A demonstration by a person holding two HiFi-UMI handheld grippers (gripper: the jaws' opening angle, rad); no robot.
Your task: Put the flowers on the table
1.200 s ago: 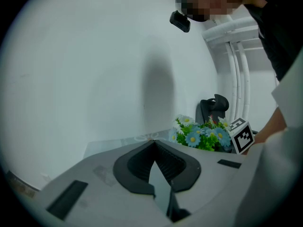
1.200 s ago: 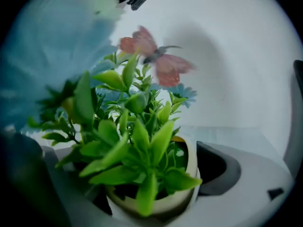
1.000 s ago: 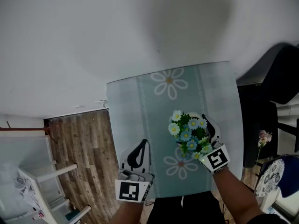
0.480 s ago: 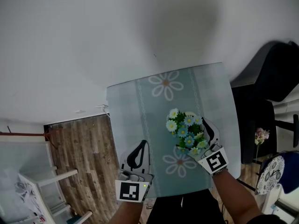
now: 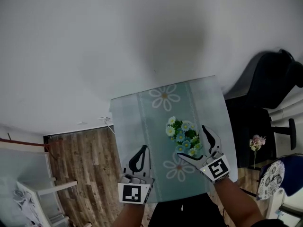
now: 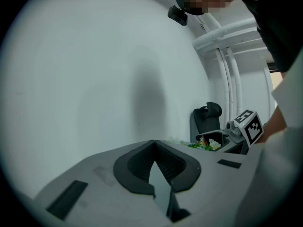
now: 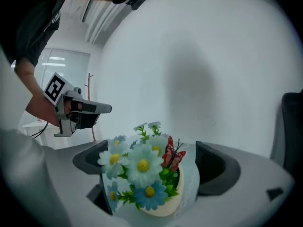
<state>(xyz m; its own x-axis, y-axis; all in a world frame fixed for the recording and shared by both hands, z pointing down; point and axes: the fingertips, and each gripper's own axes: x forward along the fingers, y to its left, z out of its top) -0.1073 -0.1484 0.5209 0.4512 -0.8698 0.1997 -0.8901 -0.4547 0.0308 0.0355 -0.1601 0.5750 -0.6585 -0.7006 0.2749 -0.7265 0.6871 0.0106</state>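
Grey-padded jaws of the right gripper [image 7: 152, 163] stand wide apart with the flowers [image 7: 142, 165] between them. The left pad sits close against the blooms, while a clear gap shows between the cream pot [image 7: 163, 207] and the right pad, so nothing is pinched. The pot looks to rest upright on the pale green tablecloth [image 5: 142, 112], toward the table's right side and just beyond the printed daisy nearest the person.

The step in hand, as I judge it, is the release and withdrawal. To do it well, hold the jaws wide and draw the gripper straight back along its own line, toward the person, with no sideways swing. The petals overhang the left pad, and a sideways drag could tip the light pot.

The left gripper [image 6: 152, 148] is closed on nothing, its pads meeting at the tips. It hovers over the near left part of the table [image 5: 118, 126], well apart from the flowers, and need not help.
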